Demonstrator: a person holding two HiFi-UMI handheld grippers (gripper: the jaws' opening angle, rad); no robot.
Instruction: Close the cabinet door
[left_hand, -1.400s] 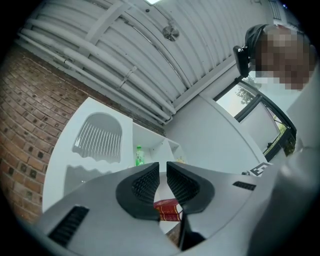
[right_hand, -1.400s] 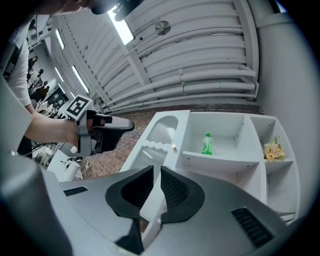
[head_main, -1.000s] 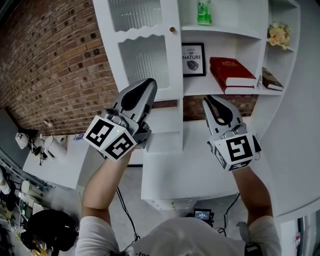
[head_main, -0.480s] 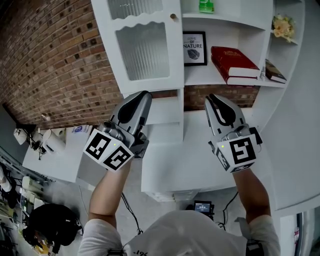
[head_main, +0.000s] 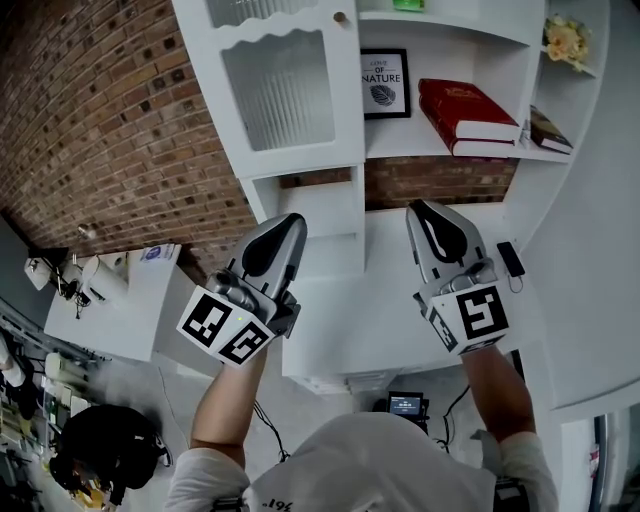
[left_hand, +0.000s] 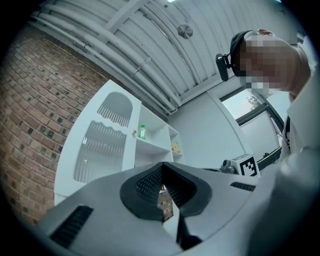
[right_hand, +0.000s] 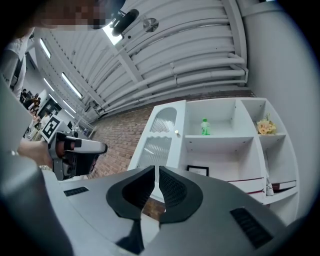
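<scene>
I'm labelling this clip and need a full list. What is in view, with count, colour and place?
cabinet: one, white, against the wall
door: one, white with ribbed glass, cabinet's left side
knob: one, brownish, door's right edge
print: one, black frame, middle shelf
red books: two stacked, it seems, right of the print
dark book: one, right compartment
flowers: one bunch, yellow, above the dark book
bottle: one, green, top shelf
brick wall: red-brown, left
device: one, black, on the counter
side table: one, white, lower left
left tongs, right tongs: grey-black, before the cabinet, shut, empty
</scene>
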